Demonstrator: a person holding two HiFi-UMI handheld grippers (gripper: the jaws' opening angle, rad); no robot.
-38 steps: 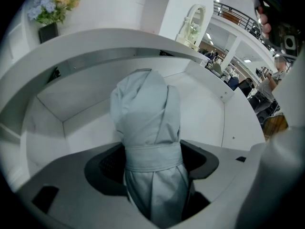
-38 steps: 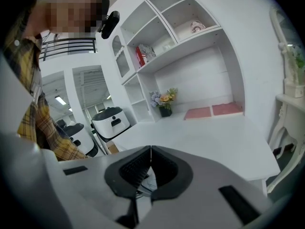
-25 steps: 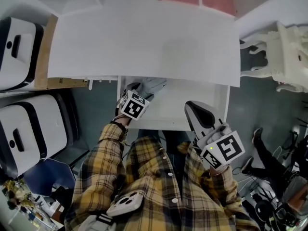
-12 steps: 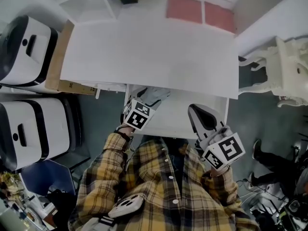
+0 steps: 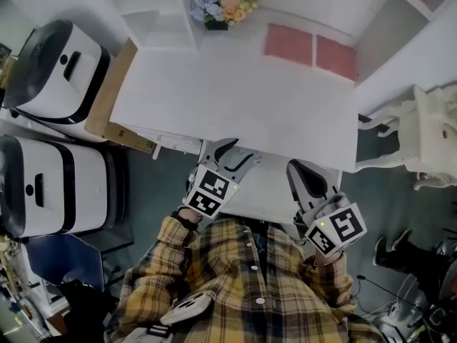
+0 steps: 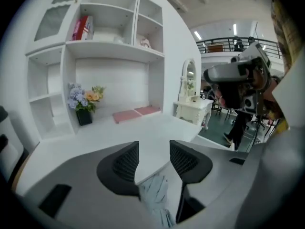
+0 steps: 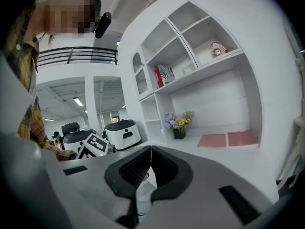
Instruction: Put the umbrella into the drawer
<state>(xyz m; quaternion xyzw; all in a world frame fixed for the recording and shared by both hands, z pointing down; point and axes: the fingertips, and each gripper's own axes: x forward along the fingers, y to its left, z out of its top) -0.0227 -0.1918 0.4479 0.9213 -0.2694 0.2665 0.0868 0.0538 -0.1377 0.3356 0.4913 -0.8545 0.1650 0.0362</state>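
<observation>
The pale grey folded umbrella [image 6: 155, 197] lies low down in the open white drawer [image 5: 270, 190], under the front edge of the white desk [image 5: 235, 91]. My left gripper [image 5: 227, 148] hangs above the drawer's left part. In the left gripper view it [image 6: 154, 151] has its jaws apart. They have just been closing, and nothing sits between the pads; the umbrella shows below the gap. My right gripper [image 5: 303, 176] is over the drawer's right part. The right gripper view shows it [image 7: 150, 151] shut, tips touching, with nothing held.
Two white machines [image 5: 61, 70] [image 5: 43, 184] stand left of the desk beside a cardboard panel [image 5: 107, 106]. A flower vase [image 5: 225, 9] and pink mats [image 5: 310, 48] sit at the desk's back under shelves. A white dressing table [image 5: 428, 134] stands right.
My left gripper has lifted up out of the drawer and away from the umbrella. The right gripper has risen slightly. The head view now takes in more of the desk's back.
</observation>
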